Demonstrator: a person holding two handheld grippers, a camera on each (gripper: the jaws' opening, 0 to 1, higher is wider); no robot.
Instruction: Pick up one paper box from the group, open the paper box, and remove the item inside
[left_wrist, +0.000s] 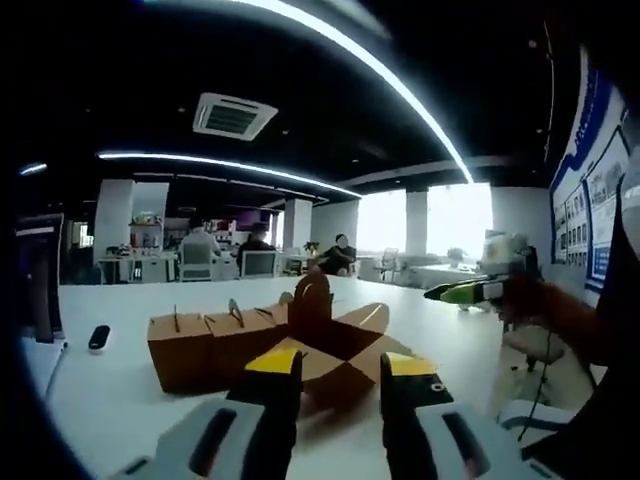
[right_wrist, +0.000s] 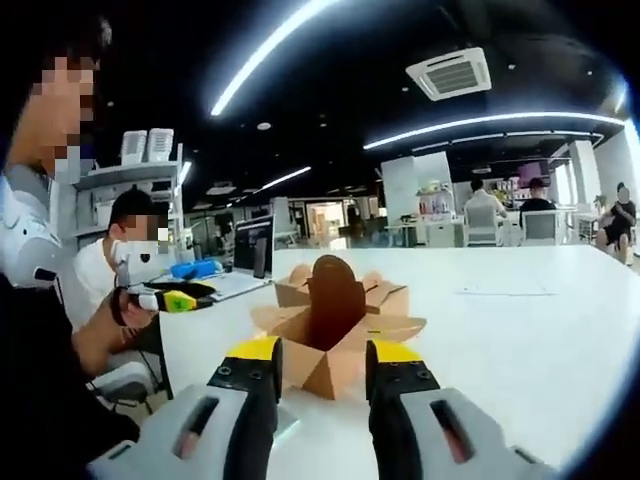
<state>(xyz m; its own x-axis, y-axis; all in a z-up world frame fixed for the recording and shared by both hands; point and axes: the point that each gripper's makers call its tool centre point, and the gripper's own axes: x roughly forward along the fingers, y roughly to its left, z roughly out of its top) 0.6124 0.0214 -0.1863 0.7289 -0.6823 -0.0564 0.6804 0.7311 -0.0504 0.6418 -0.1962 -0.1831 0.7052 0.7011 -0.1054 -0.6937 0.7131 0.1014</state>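
An opened paper box (right_wrist: 335, 345), flaps spread, sits at centre frame on the white worktop (right_wrist: 520, 330) with a brown rounded item (right_wrist: 328, 300) standing inside; closed boxes (left_wrist: 205, 345) adjoin it at left centre of the left gripper view. The left gripper (left_wrist: 340, 385) and right gripper (right_wrist: 322, 375) hover released, holding nothing. Removing the item likely means closing the jaws on its upright sides while steadying the box; its lower half is hidden by the flaps.

Beyond the tongs lay a wide white table (left_wrist: 120, 390) in an open office. Long curved light strips (left_wrist: 380, 75) ran across the dark ceiling, beside a square air vent (left_wrist: 233, 116). Far ahead, bright windows (left_wrist: 455, 220) glowed between white pillars (left_wrist: 113, 215). People sat at distant desks (right_wrist: 480, 232). Blue posters (left_wrist: 590, 205) covered the right wall.
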